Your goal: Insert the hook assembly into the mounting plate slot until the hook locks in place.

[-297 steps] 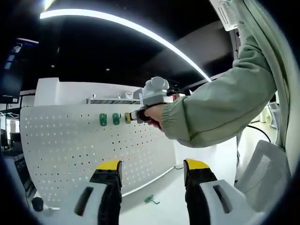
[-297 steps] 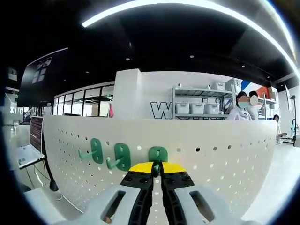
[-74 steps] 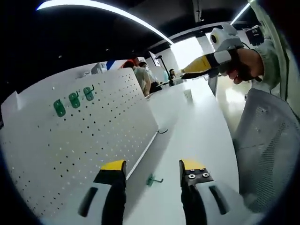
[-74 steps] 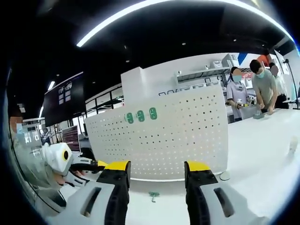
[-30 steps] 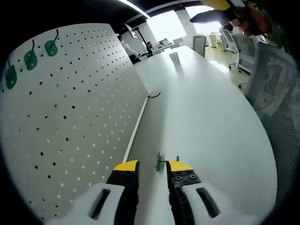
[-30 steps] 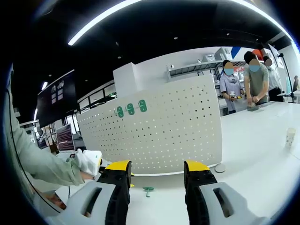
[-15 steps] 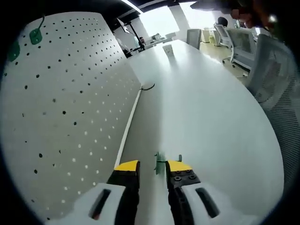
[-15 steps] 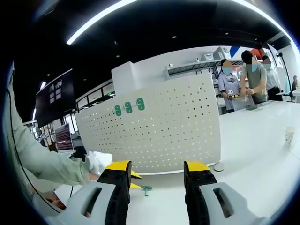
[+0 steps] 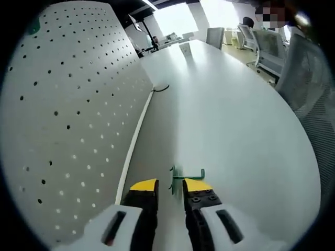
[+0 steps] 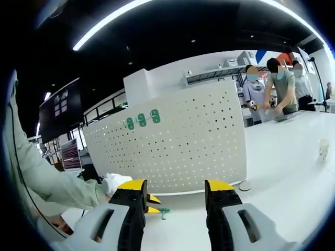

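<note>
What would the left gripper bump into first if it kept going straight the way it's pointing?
The small green hook lying on the white table. It sits right at the tips of the left gripper, roughly between its narrowly parted jaws. Whether they already touch it is unclear.

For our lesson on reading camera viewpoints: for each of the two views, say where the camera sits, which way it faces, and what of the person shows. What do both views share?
Left gripper view: rides the left tongs, low over the white table, facing along the white perforated pegboard; its jaws straddle the small green metal hook.
Right gripper view: rides the open right tongs, held back, facing the pegboard front; a pale green sleeve shows.
Shared: pegboard, table, hook, left tongs.
</note>
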`<state>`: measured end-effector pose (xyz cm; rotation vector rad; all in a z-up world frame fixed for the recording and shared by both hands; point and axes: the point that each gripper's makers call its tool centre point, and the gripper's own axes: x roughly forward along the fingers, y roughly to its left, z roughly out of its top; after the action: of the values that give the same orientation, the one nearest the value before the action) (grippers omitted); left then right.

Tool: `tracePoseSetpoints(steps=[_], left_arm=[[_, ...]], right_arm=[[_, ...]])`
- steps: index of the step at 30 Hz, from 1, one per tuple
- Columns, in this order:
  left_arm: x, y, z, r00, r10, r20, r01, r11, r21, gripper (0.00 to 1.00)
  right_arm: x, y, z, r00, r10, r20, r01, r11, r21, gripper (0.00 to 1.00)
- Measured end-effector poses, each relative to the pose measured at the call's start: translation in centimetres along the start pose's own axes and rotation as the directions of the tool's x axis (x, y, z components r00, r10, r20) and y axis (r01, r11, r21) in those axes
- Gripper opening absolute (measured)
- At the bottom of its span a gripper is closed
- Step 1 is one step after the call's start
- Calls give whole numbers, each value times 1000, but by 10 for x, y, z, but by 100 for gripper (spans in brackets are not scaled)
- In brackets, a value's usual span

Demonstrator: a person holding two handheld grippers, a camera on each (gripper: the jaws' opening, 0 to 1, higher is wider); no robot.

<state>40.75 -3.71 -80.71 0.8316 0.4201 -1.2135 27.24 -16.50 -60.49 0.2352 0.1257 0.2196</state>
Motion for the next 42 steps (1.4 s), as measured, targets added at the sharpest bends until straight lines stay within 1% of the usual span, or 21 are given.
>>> tracePoseSetpoints(steps=[4, 10, 16, 22, 26, 32, 37, 40, 42], left_arm=[[5, 0, -2, 1000, -6, -6, 6, 1000, -1, 19], [11, 0, -4, 1000, -16, -12, 16, 1000, -1, 18], [14, -1, -5, 1000, -24, -14, 24, 1000, -4, 17], [16, -1, -5, 999, -33, -7, 32, 999, -12, 11], [17, -1, -7, 999, -31, -12, 31, 999, -19, 6], [18, 1, -8, 999, -32, -11, 32, 998, -49, 5], [17, 1, -7, 999, -28, -16, 27, 997, -66, 4], [17, 2, -8, 999, -17, -36, 14, 996, -86, 3], [15, 3, -6, 999, -3, -35, 0, 997, -72, 3]], right_arm=[[1, -2, -4, 1000, -4, -5, 4, 1000, 12, 42], [3, 3, -12, 1000, 10, -29, -9, 1000, 25, 42], [5, 7, -16, 999, 17, -38, -16, 999, 28, 42], [7, 6, -14, 999, 15, -37, -14, 999, 29, 42], [7, 7, -13, 999, 14, -34, -13, 1000, 25, 42], [7, 7, -15, 999, 11, -42, -10, 1000, 25, 42], [6, 7, -12, 999, 9, -36, -8, 1000, 21, 42], [5, 7, -11, 999, 7, -32, -6, 1000, 18, 41], [4, 7, -10, 1000, 6, -31, -5, 1000, 19, 41]])
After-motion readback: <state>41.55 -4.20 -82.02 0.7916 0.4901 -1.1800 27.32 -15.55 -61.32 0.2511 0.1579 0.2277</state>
